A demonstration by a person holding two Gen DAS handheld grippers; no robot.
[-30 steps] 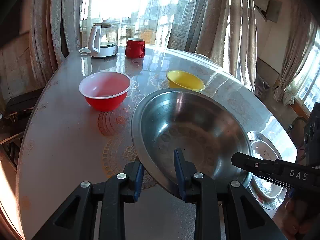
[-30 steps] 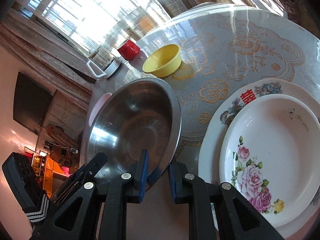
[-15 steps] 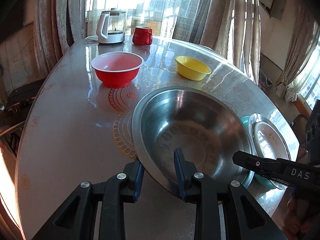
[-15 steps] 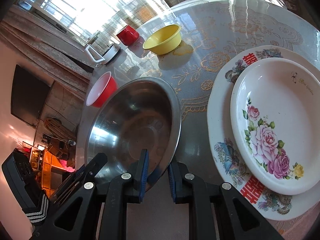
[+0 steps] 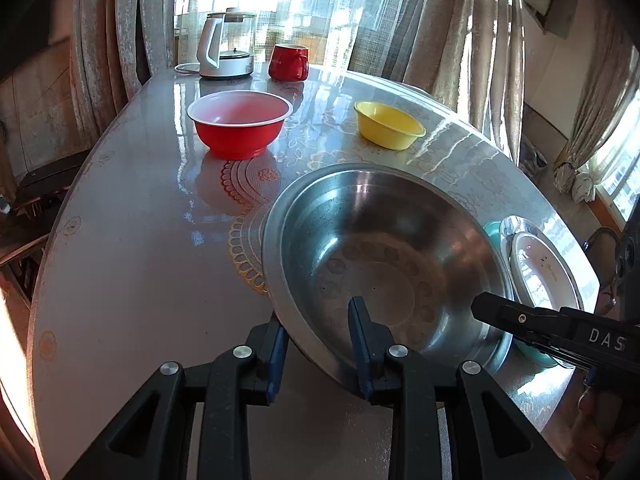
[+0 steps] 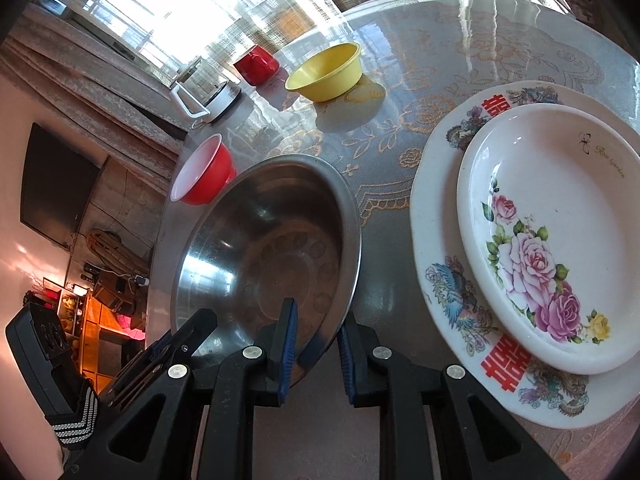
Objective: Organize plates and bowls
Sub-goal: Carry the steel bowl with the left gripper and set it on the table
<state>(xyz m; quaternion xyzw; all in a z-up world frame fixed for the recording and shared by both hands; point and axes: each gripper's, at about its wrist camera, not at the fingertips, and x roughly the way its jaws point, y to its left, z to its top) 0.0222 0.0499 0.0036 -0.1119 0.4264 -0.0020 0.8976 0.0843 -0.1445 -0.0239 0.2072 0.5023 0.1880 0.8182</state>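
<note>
A large steel bowl (image 5: pixel 384 256) (image 6: pixel 264 248) is held by both grippers above the round table. My left gripper (image 5: pixel 318 344) is shut on its near rim. My right gripper (image 6: pixel 314 340) is shut on its rim on the other side. A red bowl (image 5: pixel 240 122) (image 6: pixel 202 176) and a yellow bowl (image 5: pixel 388 124) (image 6: pixel 326 72) stand farther back on the table. A rose-patterned plate (image 6: pixel 560 232) lies stacked on a larger decorated plate (image 6: pixel 444 280) to the right of the steel bowl; the stack also shows in the left wrist view (image 5: pixel 540 268).
A glass kettle (image 5: pixel 226 46) (image 6: pixel 204 92) and a red mug (image 5: pixel 289 63) (image 6: pixel 256 65) stand at the table's far edge by the curtained window. The table (image 5: pixel 132 248) has a glossy patterned top. A teal edge (image 5: pixel 491 229) shows under the plates.
Both grippers have carried the steel bowl back toward the near side of the table. The red and yellow bowls now appear farther away, and the plate stack is more in view.
</note>
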